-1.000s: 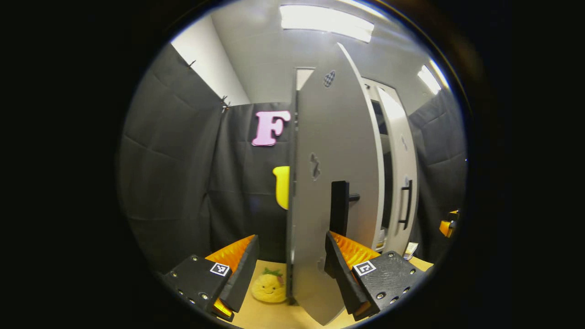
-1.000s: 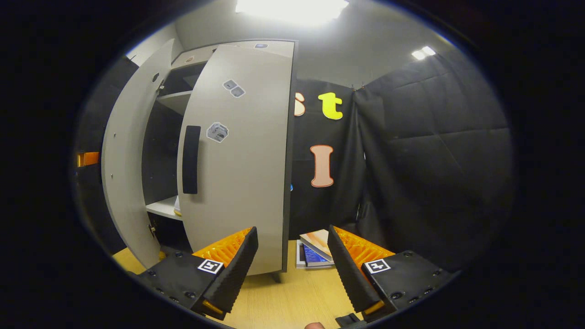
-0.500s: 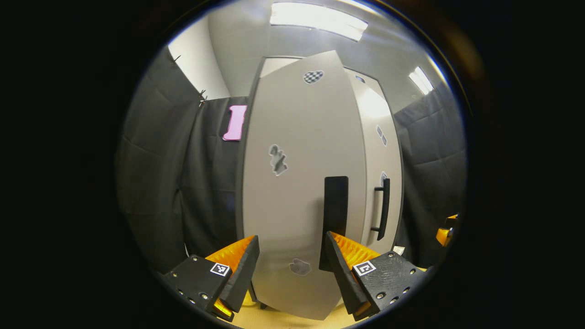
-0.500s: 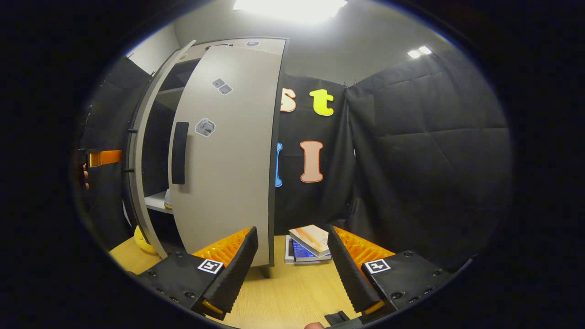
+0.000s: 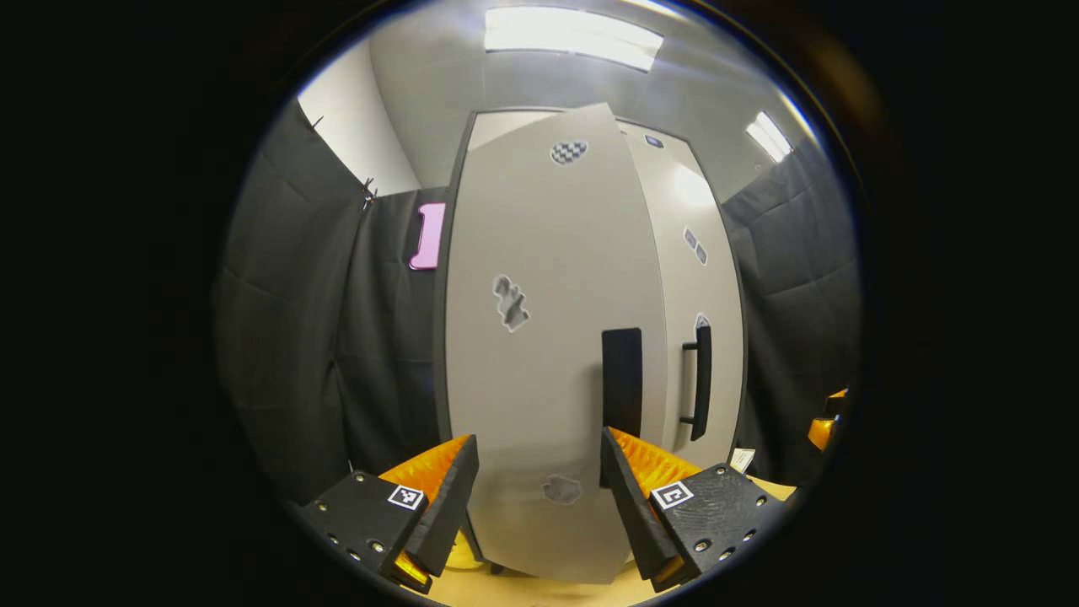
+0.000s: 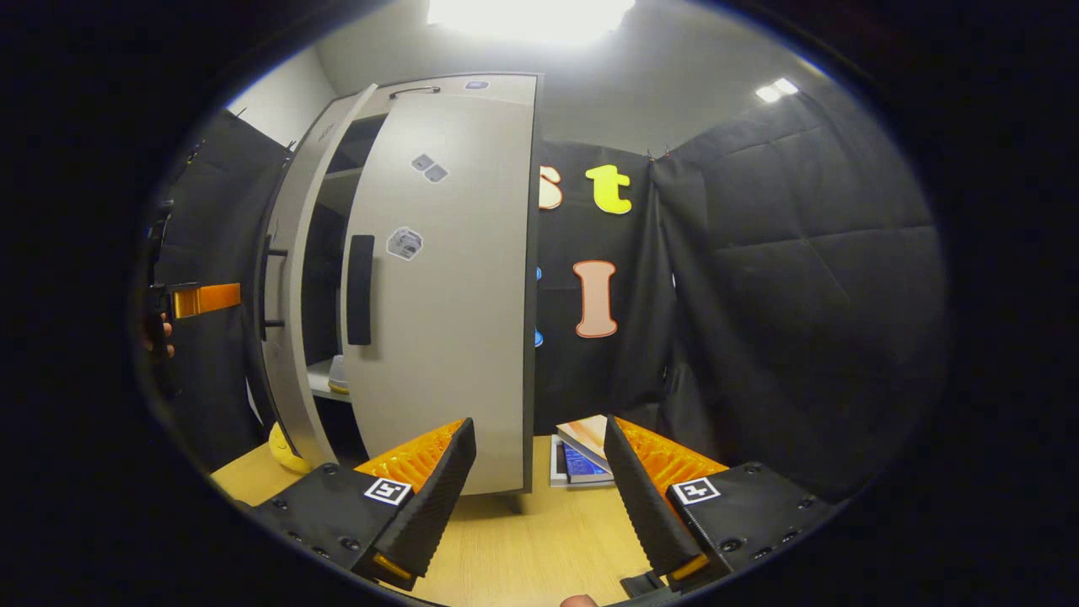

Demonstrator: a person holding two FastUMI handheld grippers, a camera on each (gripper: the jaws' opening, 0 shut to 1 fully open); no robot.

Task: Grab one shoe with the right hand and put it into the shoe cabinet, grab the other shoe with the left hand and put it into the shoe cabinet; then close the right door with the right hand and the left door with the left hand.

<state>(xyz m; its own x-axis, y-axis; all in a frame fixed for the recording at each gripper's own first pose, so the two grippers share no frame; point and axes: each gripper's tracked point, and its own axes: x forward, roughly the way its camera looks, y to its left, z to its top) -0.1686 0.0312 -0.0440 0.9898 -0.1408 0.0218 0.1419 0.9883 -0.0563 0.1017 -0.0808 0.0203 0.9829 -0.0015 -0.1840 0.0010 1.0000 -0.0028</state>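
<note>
Wooden floor (image 6: 506,539) bears upright, tall shoe cabinet (image 6: 447,295).

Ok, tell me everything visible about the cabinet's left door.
The left door is a tall, flat pale grey panel, seemingly laminate, with a dark vertical handle near its free edge and small stickers, one checkered. It stands slightly ajar; the right gripper view shows a gap with a shelf and a shoe behind. The left tongs are open at its lower part; contact unclear.
</note>
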